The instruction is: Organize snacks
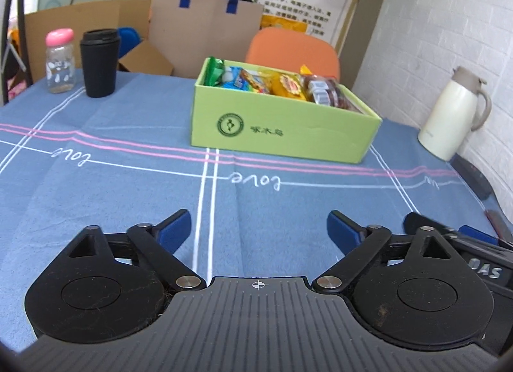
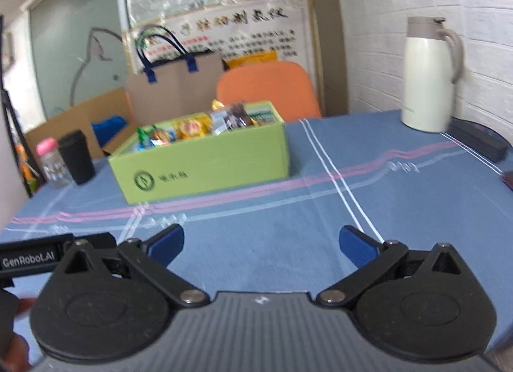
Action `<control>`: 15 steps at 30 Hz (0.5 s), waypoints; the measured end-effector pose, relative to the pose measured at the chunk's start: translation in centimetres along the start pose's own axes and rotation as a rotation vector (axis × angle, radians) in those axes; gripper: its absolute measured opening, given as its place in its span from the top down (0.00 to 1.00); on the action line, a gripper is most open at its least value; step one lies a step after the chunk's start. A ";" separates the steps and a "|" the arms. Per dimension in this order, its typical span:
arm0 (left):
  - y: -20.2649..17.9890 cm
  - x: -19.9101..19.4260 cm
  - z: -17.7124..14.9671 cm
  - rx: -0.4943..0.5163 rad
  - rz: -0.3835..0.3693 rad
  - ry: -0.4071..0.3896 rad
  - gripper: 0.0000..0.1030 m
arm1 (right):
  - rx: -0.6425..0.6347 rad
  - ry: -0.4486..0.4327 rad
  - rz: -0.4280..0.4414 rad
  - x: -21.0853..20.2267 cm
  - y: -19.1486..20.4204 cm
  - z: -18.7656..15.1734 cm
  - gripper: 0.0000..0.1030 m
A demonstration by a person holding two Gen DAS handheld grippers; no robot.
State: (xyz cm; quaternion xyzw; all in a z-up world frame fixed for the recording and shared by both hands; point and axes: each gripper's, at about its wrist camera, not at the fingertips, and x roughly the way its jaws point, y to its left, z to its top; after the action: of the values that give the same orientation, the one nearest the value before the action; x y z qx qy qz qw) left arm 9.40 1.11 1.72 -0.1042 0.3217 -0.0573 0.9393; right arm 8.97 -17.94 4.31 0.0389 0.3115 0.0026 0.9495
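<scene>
A light green cardboard box [image 1: 282,128] stands on the blue tablecloth, filled with several colourful snack packets [image 1: 275,82]. It also shows in the right wrist view [image 2: 205,167], with the snacks [image 2: 192,130] inside. My left gripper [image 1: 259,231] is open and empty, low over the cloth, well in front of the box. My right gripper [image 2: 261,245] is open and empty, also in front of the box and to its right. Part of the right gripper's body shows at the lower right of the left wrist view [image 1: 474,256].
A black tumbler [image 1: 99,62] and a pink-capped clear bottle [image 1: 60,61] stand at the far left. A cream thermos jug [image 1: 449,115] stands by the white brick wall on the right. An orange chair [image 1: 295,51], a brown paper bag [image 1: 205,22] and cardboard boxes are behind the table.
</scene>
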 end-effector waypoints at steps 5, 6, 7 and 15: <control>-0.7 -0.3 -0.3 0.020 0.059 0.001 0.23 | -0.072 -0.009 0.010 -0.7 0.4 -0.5 0.00; -0.7 -0.4 -0.3 0.024 0.068 -0.001 0.23 | -0.075 -0.008 0.017 -0.8 0.4 -0.5 0.00; -0.7 -0.4 -0.3 0.026 0.072 -0.001 0.23 | -0.075 -0.006 0.026 -0.8 0.3 -0.5 0.00; -0.6 0.0 0.0 0.027 0.058 0.015 0.33 | -0.032 0.023 0.039 -0.2 -0.2 -0.4 0.00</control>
State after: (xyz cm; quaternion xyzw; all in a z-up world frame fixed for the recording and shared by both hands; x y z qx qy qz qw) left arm 9.38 0.52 1.86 -0.0820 0.3309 -0.0354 0.9394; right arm 8.58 -18.12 4.11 0.0299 0.3217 0.0266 0.9460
